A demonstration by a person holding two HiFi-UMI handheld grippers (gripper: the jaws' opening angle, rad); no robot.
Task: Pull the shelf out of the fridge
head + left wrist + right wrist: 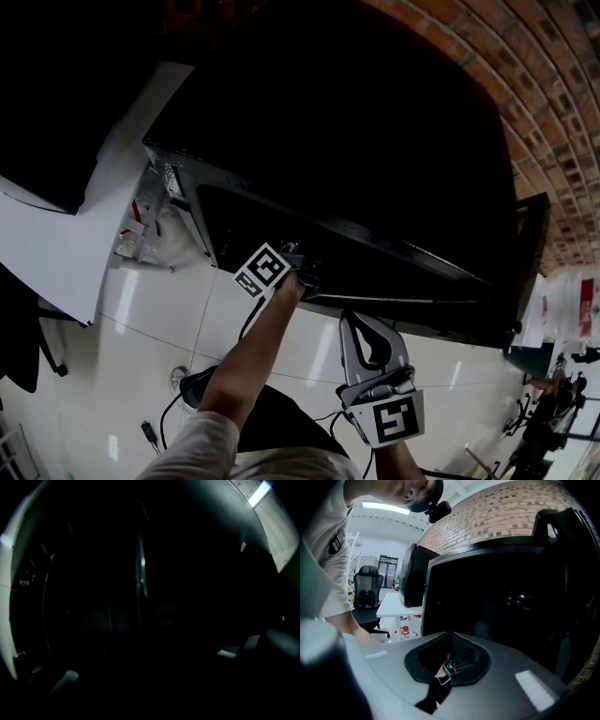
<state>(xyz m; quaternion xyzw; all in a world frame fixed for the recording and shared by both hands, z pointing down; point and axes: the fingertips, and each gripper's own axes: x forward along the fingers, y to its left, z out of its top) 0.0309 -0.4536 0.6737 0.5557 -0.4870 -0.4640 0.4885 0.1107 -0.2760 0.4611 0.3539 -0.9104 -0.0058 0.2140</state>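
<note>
A white bench (pixel 58 251) is seen to the left of the left tongs (pixel 305 278), with pale floor tiles (pixel 159 309) below it. The left tongs are held out on a bare forearm (pixel 251 349) and are pushed into the dark opening of the black fridge (pixel 375 141), their marker cube (pixel 262 270) staying just outside its lower edge. In the left gripper view the left tongs (pixel 147 664) are shown open, their two pale tips set well apart; only darkness can be made out between them. A few thin faint lines (pixel 45 597) are seen ahead in the fridge interior, but the shelf itself cannot be told for certain. The right tongs (pixel 354 319) are held to the right of the left ones, outside the fridge and just short of its front edge. In the right gripper view the right tongs (pixel 452 637) are closed on nothing, and a brick wall (pixel 511 513) is seen above the fridge (pixel 487 597).
</note>
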